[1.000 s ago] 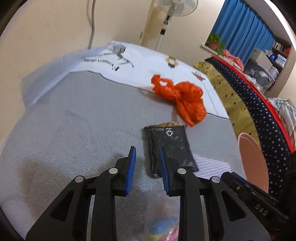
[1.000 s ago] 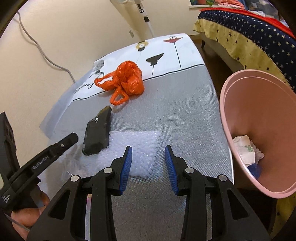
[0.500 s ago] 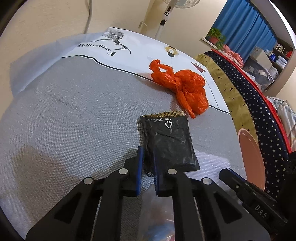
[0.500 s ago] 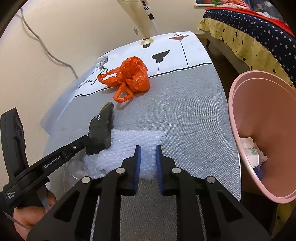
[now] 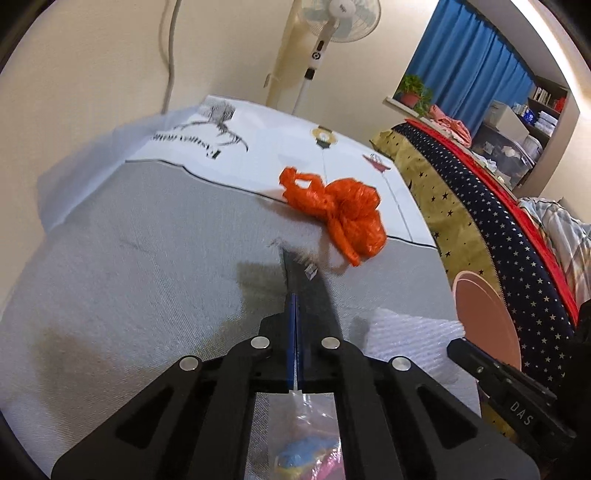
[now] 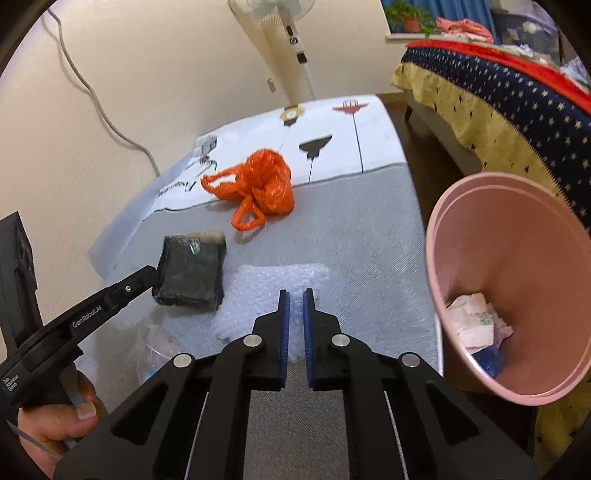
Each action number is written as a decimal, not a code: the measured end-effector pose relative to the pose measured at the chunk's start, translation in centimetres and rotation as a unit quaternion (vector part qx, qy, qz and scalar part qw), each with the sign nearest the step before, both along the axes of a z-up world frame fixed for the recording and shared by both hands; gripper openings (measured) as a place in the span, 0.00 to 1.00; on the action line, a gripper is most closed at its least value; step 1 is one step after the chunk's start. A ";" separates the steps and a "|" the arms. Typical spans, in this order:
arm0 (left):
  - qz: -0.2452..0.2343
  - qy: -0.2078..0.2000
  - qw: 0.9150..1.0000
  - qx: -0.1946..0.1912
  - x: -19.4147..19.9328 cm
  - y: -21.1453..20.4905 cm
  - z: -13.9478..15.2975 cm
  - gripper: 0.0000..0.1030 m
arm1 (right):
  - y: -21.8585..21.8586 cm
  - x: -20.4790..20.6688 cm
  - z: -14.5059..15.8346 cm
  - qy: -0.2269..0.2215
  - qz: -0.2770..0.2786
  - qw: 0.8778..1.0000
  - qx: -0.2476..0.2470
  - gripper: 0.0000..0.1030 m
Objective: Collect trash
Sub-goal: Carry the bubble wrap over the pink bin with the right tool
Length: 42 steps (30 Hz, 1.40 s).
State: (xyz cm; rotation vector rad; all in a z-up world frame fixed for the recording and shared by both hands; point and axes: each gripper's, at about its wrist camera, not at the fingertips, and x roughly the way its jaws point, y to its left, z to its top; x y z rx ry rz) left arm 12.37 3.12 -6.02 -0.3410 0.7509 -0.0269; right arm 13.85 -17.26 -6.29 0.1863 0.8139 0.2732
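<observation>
Left gripper [image 5: 295,314] clamped on black packet [image 6: 190,271], flat face only in right view; right gripper [image 6: 295,306] perhaps on bubble wrap [image 6: 273,284].

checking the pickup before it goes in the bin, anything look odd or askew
The flat black foil packet is pinched only at one corner by the left hand-held gripper, so it hangs tilted above the grey cloth. The right hand-held gripper has just been closing at the near edge of the white bubble wrap.

**Bedroom corner with fan and blue curtains**

Cream walls [image 5: 92,55] back a white standing fan [image 5: 343,18], with a grey cable [image 6: 92,96] hanging down. Blue curtains [image 5: 465,62] hang over a windowsill plant [image 5: 413,92]. A bed [image 6: 498,99] wears star-patterned covers beside wooden floor [image 6: 410,144].
</observation>
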 end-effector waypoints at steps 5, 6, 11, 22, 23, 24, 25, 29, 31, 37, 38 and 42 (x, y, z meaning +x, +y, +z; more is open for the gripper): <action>-0.002 -0.012 1.000 0.004 -0.8 -0.2 1.0 0.00 | -0.4 -1.1 1.3 -0.020 -0.009 1.000 -0.008 0.07; -0.004 -0.015 1.000 0.006 -1.0 -0.3 1.2 0.00 | -0.6 -1.4 1.6 -0.024 -0.012 1.000 -0.009 0.07; -0.011 -0.030 0.999 0.012 -2.0 -0.7 2.5 0.00 | -1.4 -2.7 3.1 -0.047 -0.024 0.998 -0.017 0.07; -0.034 -0.056 0.998 0.017 -4.1 -2.3 4.6 0.00 | -3.3 -5.7 6.4 -0.090 -0.055 0.994 -0.035 0.07; -0.037 -0.058 0.997 0.018 -4.3 -2.6 4.8 0.00 | -3.4 -5.8 6.6 -0.091 -0.057 0.993 -0.037 0.07; -0.039 -0.060 0.997 0.019 -4.4 -2.7 4.9 0.00 | -3.7 -6.1 6.7 -0.094 -0.061 0.993 -0.039 0.07; -0.041 -0.061 0.997 0.019 -4.5 -2.9 5.0 0.00 | -3.9 -6.2 6.9 -0.095 -0.065 0.993 -0.039 0.07; -0.047 -0.066 0.996 0.021 -4.7 -3.4 5.4 0.00 | -5.0 -6.9 7.6 -0.104 -0.083 0.990 -0.040 0.07; -0.049 -0.069 0.996 0.021 -4.8 -3.7 5.5 0.00 | -5.7 -7.3 7.9 -0.109 -0.095 0.989 -0.042 0.07; -0.058 -0.076 0.995 0.024 -5.0 -4.8 5.8 0.00 | -7.2 -7.7 8.5 -0.121 -0.124 0.984 -0.050 0.07; -0.059 -0.077 0.995 0.024 -4.9 -4.9 5.8 0.00 | -7.4 -7.9 8.6 -0.125 -0.129 0.982 -0.051 0.07; -0.062 -0.079 0.995 0.022 -4.8 -5.2 5.8 0.00 | -8.0 -8.2 9.1 -0.140 -0.150 0.977 -0.062 0.07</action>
